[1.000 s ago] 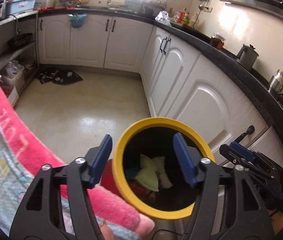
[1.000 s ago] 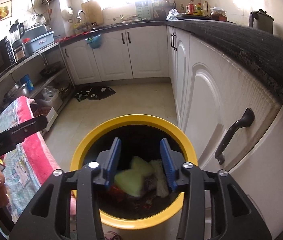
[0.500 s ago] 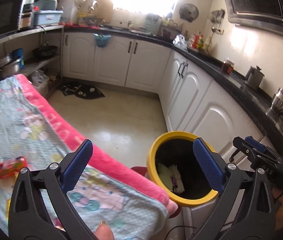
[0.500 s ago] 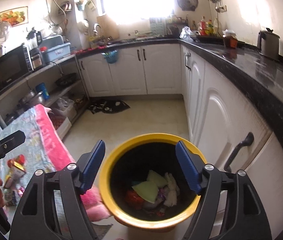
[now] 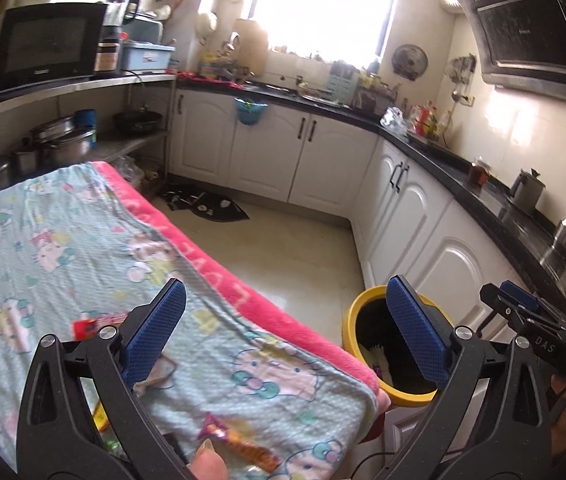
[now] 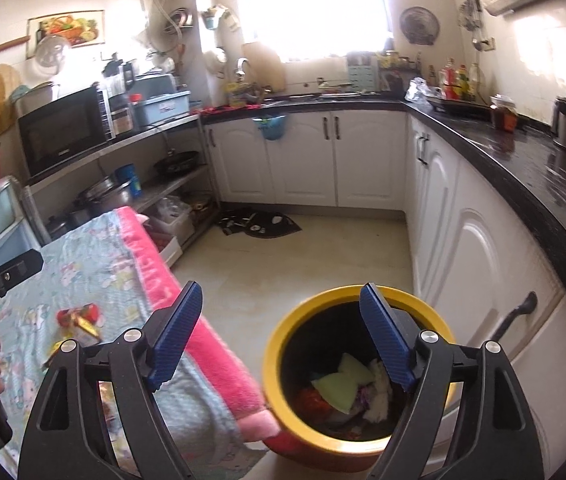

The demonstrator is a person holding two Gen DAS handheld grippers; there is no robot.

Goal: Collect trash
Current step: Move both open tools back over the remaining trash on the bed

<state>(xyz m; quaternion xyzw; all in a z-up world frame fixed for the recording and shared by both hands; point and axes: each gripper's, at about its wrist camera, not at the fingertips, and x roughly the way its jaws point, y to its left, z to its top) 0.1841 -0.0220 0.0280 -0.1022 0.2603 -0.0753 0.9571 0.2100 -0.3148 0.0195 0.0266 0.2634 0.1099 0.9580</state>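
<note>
Our trash bin [image 6: 279, 356], round with a yellow rim, stands on the floor beside the tabletop's patterned blanket [image 5: 63, 240]; only the right wrist view shows the green paper [image 6: 339, 386] inside. Wrappers [image 6: 79, 320] lie on the blanket. Our left gripper [image 5: 283, 330] and right gripper [image 6: 283, 336] hold nothing, jaws wide apart.

Your yellow-rimmed round trash bin [image 6: 279, 364] stands on the floor between the blanket-covered table [image 5: 63, 248] on your left and the white base cabinets [image 6: 479, 264] on your right. Crumpled wrappers [image 6: 79, 320] lie on the table; discarded scraps [image 6: 343, 384] lie in the bin.
</note>
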